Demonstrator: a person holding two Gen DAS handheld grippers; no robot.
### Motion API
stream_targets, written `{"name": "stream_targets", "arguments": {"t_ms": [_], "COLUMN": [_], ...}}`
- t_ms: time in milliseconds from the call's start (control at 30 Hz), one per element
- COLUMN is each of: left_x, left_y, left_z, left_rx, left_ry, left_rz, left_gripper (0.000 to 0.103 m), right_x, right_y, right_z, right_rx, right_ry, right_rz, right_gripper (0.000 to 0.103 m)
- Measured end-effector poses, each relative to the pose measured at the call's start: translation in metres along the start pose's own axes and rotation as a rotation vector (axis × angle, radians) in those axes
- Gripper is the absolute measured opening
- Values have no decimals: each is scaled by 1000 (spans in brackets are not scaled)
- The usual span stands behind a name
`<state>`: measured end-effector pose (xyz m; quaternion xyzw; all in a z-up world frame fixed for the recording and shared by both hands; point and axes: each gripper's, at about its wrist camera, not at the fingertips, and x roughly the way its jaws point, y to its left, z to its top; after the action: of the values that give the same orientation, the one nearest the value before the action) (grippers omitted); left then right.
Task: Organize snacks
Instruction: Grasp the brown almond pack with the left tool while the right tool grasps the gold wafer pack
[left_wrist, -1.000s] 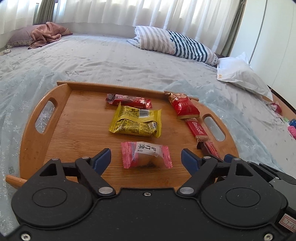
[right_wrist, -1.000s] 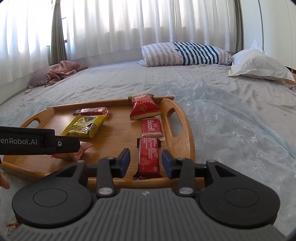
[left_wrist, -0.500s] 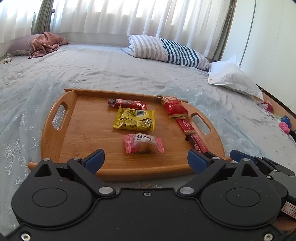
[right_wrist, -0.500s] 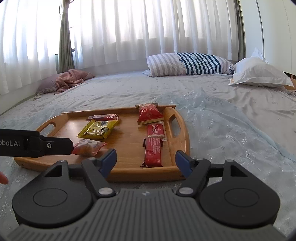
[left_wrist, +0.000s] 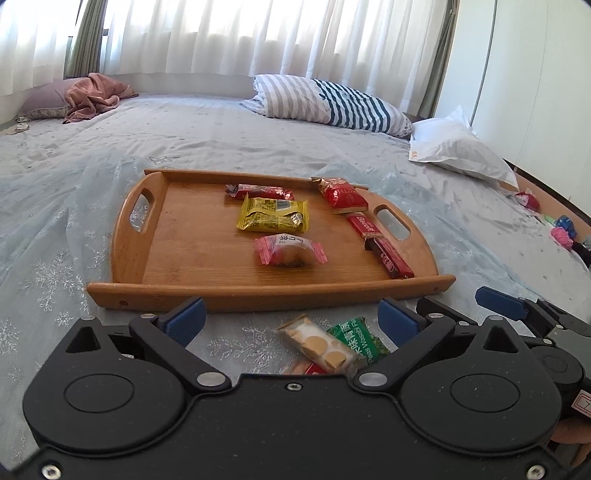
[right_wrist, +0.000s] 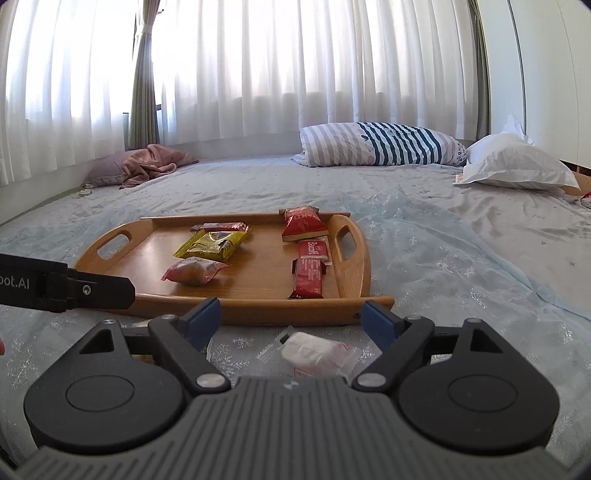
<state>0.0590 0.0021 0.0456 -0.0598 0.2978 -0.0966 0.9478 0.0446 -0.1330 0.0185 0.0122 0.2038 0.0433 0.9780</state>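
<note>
A wooden tray (left_wrist: 192, 254) (right_wrist: 258, 280) lies on the bed with several snacks: a pink packet (left_wrist: 290, 249) (right_wrist: 194, 271), a yellow packet (left_wrist: 273, 216) (right_wrist: 212, 243), a red bag (left_wrist: 343, 194) (right_wrist: 303, 223), a Biscoff pack (left_wrist: 365, 225) (right_wrist: 314, 251), a red bar (left_wrist: 391, 256) (right_wrist: 308, 278) and a dark red bar (left_wrist: 260, 191). My left gripper (left_wrist: 291, 319) is open over a cracker packet (left_wrist: 321, 345) and a green peas packet (left_wrist: 360, 338) on the sheet before the tray. My right gripper (right_wrist: 291, 319) is open over a white packet (right_wrist: 314, 349).
A striped pillow (left_wrist: 328, 101) and a white pillow (left_wrist: 458, 151) lie at the far side of the bed. A pink blanket (left_wrist: 92, 96) is far left. Small colourful items (left_wrist: 561, 232) sit at the right edge. The left gripper's side (right_wrist: 66, 286) shows in the right wrist view.
Both grippers have drawn back from the tray toward the near bed edge and opened wider. The loose packets on the sheet have come into view between their fingers.
</note>
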Motion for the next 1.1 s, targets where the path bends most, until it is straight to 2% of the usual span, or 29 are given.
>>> {"name": "stream_targets", "arguments": {"t_ms": [200, 300, 500, 533, 567, 633, 733, 833, 900, 967, 1100], "left_x": [-11, -16, -19, -20, -20, -21, -25, -29, -29, -27, -17], "left_y": [1, 5, 9, 10, 11, 14, 21, 19, 16, 13, 6], "left_z": [-15, -23, -36, -38, -40, -43, -47, -49, -50, -50, -52], "left_rx": [29, 15, 14, 14, 13, -6, -25, 7, 33, 52, 72], "left_ry": [5, 20, 55, 65, 78, 104, 117, 108, 102, 100, 114], "left_rz": [5, -7, -6, -5, 1, -2, -28, -23, -22, -28, -48], "left_gripper": [100, 100, 98, 89, 69, 50, 50, 51, 56, 69, 72], "right_x": [-12, -19, -32, -33, -35, -37, -42, -45, -45, -46, -46], "right_y": [0, 4, 20, 21, 22, 24, 28, 31, 31, 30, 31], "right_z": [-11, -17, -31, -32, -34, -37, -43, -47, -49, -51, -54], "right_rx": [-6, -40, -117, -122, -126, -135, -155, -167, -158, -143, -132], "right_ry": [-8, -27, -52, -52, -50, -43, -39, -26, -15, -2, 13], "right_rz": [16, 50, 53, 57, 63, 73, 72, 61, 61, 66, 70], "right_gripper": [92, 92, 92, 92, 92, 90, 87, 83, 79, 76, 76]}}
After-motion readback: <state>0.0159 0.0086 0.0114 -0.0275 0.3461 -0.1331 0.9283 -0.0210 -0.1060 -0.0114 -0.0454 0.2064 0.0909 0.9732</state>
